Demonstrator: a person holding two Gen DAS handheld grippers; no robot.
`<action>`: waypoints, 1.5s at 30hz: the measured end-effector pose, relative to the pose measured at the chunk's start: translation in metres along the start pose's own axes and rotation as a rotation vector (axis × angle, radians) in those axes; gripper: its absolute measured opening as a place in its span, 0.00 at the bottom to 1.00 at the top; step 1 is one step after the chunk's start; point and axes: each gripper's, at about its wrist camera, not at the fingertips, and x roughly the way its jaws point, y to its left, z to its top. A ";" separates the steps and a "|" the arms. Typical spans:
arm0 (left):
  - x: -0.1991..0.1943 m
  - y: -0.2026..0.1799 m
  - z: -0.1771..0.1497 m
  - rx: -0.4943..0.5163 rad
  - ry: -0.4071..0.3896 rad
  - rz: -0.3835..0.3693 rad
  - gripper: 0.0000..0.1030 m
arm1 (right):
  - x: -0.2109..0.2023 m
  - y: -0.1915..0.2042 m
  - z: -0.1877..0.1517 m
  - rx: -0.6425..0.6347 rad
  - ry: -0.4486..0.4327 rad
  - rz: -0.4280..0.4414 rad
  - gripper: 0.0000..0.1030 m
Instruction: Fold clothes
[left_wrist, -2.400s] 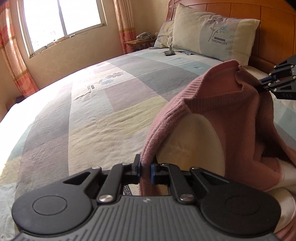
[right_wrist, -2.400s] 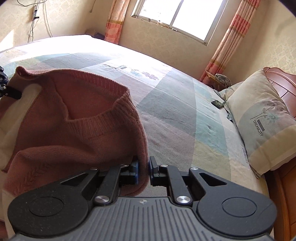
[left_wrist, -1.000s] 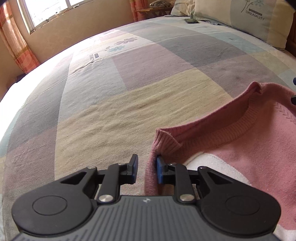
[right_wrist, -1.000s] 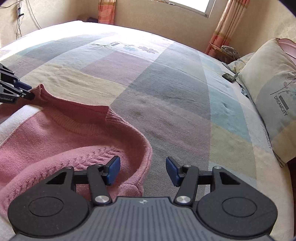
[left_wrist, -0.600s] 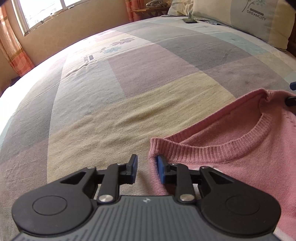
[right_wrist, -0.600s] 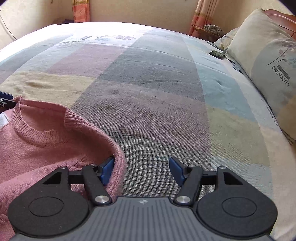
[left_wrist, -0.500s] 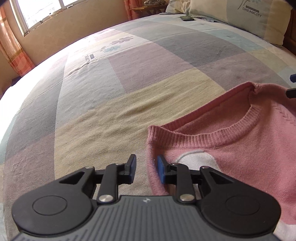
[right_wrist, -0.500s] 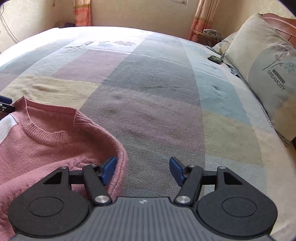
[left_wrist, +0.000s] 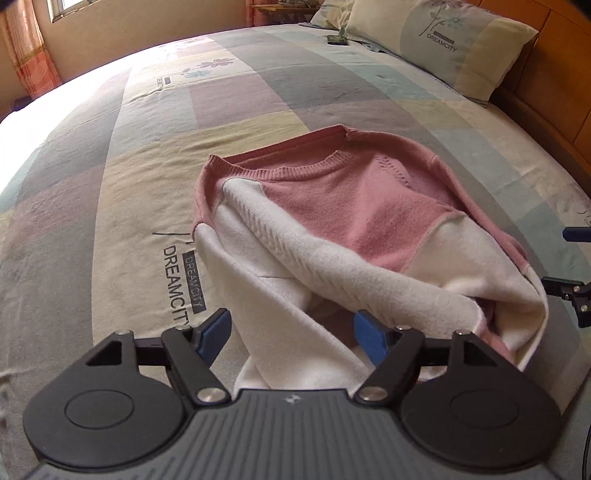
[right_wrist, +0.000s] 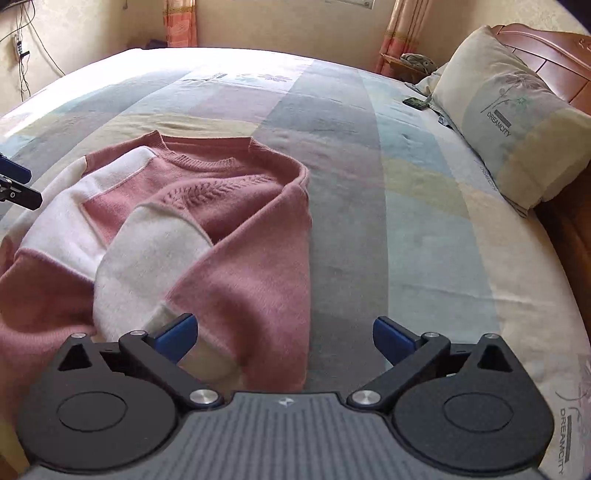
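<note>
A pink and white knitted sweater lies crumpled on the bed, collar toward the far side, sleeves bunched over its body. My left gripper is open, its blue pads either side of a white sleeve fold without closing on it. In the right wrist view the same sweater spreads to the left, and my right gripper stands open wide over its near pink edge. The right gripper's fingers show at the right edge of the left wrist view. The left gripper's fingertips show at the left edge of the right wrist view.
The bed has a patchwork pastel sheet printed DREAMCITY. A pillow and a small dark device lie by the wooden headboard. Curtains and a wall stand beyond the bed's far side.
Both grippers let go of the sweater's shoulders and pulled back and up. The left gripper opened wider. The sweater now lies loose on the bed, seen whole.
</note>
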 end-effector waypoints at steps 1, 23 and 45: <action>0.001 -0.005 -0.007 -0.015 0.010 0.005 0.73 | -0.005 0.005 -0.015 0.024 0.011 0.001 1.00; 0.024 -0.018 -0.029 0.012 0.098 0.380 0.77 | -0.050 0.044 -0.112 0.187 0.017 0.022 1.00; 0.032 0.058 -0.046 0.028 0.165 0.430 0.78 | -0.038 0.062 -0.098 0.148 0.027 0.013 1.00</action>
